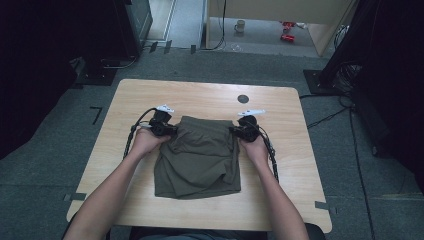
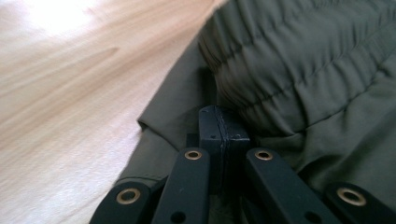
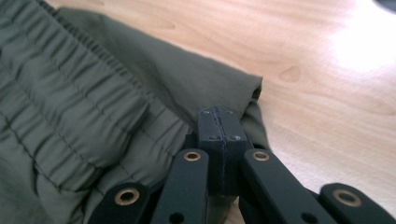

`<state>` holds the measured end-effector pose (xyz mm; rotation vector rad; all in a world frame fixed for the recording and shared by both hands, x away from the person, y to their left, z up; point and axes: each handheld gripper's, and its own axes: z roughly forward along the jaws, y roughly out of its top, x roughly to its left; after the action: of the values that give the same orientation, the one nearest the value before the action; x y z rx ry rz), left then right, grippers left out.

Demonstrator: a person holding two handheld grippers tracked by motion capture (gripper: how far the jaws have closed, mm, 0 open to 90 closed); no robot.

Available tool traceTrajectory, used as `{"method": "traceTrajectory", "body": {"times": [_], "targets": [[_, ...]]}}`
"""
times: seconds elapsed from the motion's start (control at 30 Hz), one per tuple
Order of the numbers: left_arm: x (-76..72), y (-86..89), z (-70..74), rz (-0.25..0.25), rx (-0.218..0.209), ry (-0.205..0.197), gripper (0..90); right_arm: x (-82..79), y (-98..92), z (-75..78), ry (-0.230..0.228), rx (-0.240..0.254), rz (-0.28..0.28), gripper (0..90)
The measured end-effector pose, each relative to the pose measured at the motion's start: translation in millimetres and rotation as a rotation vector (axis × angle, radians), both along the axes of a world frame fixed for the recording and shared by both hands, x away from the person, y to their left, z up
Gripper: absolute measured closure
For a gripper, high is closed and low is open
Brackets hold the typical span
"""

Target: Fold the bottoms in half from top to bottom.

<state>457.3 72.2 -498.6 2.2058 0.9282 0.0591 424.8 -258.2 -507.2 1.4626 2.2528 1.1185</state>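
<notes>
We've got both grippers, left (image 1: 172,130) & right (image 1: 234,131), clamped shut on the shorts (image 1: 197,157), pinching each waistband corner, prob to lift & fold evenly.

Both forearms are bare, with no sleeves showing on them. The left gripper (image 1: 167,130) and the right gripper (image 1: 239,131) are black, each topped with a pale grey three-cornered plate, and a black cable trails back from each alongside the wrist. In the gripper views each one has flat black linkage bars joined by brass-ringed pivots, leading up to two black rectangular pads (image 2: 223,135) with small screw holes.
</notes>
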Motion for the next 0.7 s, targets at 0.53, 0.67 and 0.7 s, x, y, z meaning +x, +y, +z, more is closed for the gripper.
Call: {"method": "traceTrajectory", "body": {"times": [0.53, 0.67, 0.7], "targets": [[-7.2, -4.6, -12.6, -0.001, -0.050, -0.070, 90.0, -7.4, 5.9, -14.8, -0.065, 0.065, -0.011, 90.0], [-10.7, -5.0, -14.7, 0.005, -0.061, -0.095, 90.0, -7.7, 6.2, -15.1, -0.049, 0.089, -0.021, 89.3], [-10.6, -5.1, -14.2, 0.005, -0.059, -0.090, 90.0, -7.1, 5.3, -15.1, -0.041, 0.109, -0.016, 86.8]]}}
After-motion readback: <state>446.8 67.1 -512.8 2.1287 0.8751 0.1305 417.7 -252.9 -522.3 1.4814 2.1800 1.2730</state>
